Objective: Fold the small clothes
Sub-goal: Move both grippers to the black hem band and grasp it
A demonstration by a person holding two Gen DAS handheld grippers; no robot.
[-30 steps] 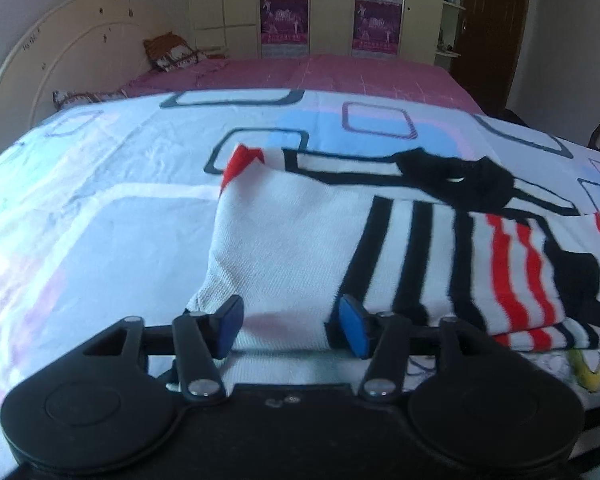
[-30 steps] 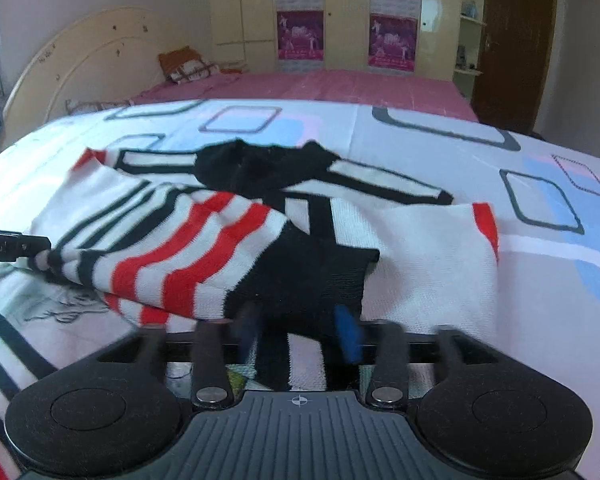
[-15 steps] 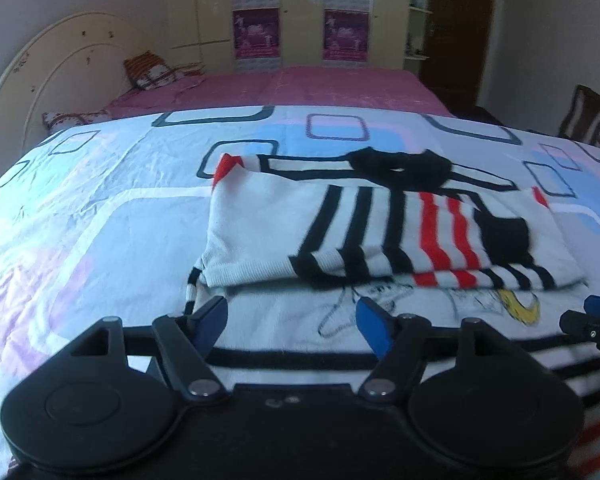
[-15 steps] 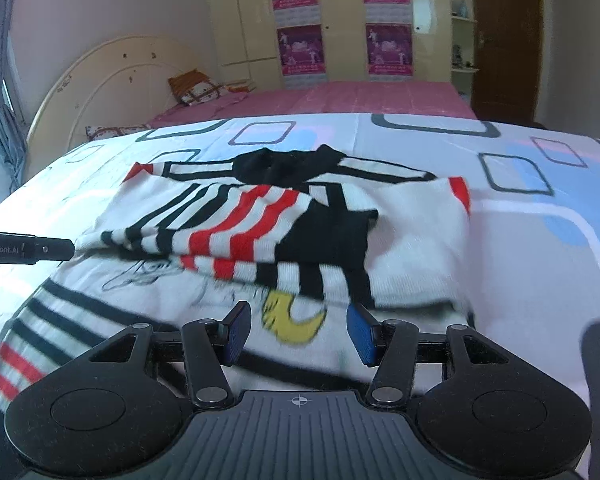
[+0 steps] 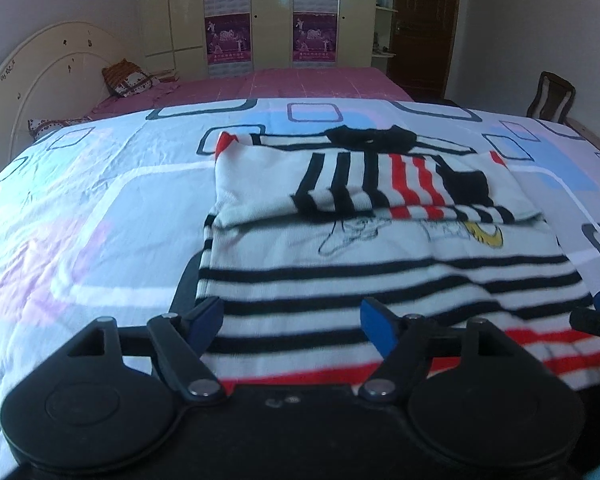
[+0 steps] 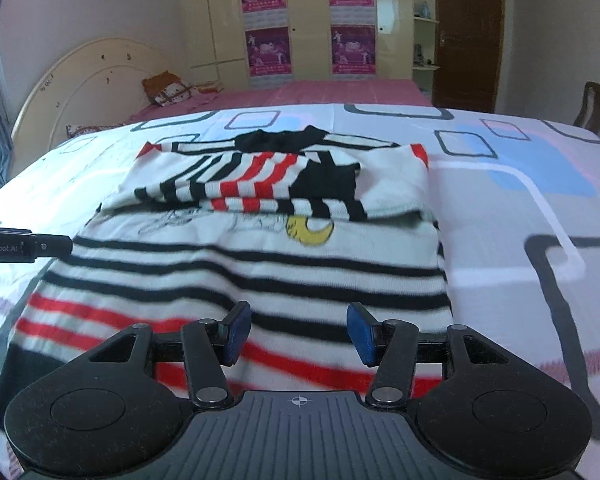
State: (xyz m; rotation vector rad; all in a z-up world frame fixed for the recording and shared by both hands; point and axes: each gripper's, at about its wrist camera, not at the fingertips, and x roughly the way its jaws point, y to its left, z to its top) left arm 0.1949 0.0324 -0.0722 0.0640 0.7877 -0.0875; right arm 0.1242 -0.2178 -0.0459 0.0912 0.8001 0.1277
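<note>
A: Left wrist view first. How does the left gripper point(image 5: 290, 322) sit?

B: Tilted down over the near end of the sweater point(image 5: 380, 272). Its jaws are opening, blue pads apart, nothing pinched. The striped hem lies under and between them, and the left pad sits at the sweater's left edge.

A: And the sweater itself?

B: Flat on the bedsheet point(image 5: 100, 208), sleeves folded across the chest at the far end, black collar beyond. The right gripper's tip pokes in at the right edge, by the red stripes.

A: Anything around it?

B: A headboard point(image 5: 44, 76) and pillow point(image 5: 126, 80) far left, wardrobe point(image 5: 268, 16) behind, a chair point(image 5: 552, 96) at right. Nothing lies on the cloth.

A: Right wrist view?

B: The right gripper point(image 6: 298, 330) also angles down, jaws parted and empty, over the sweater point(image 6: 260, 268) near its red stripes. The left gripper's black tip point(image 6: 24, 245) enters from the left, beside the sweater's edge. The bedsheet point(image 6: 520, 200) stretches bare to the right.
</note>
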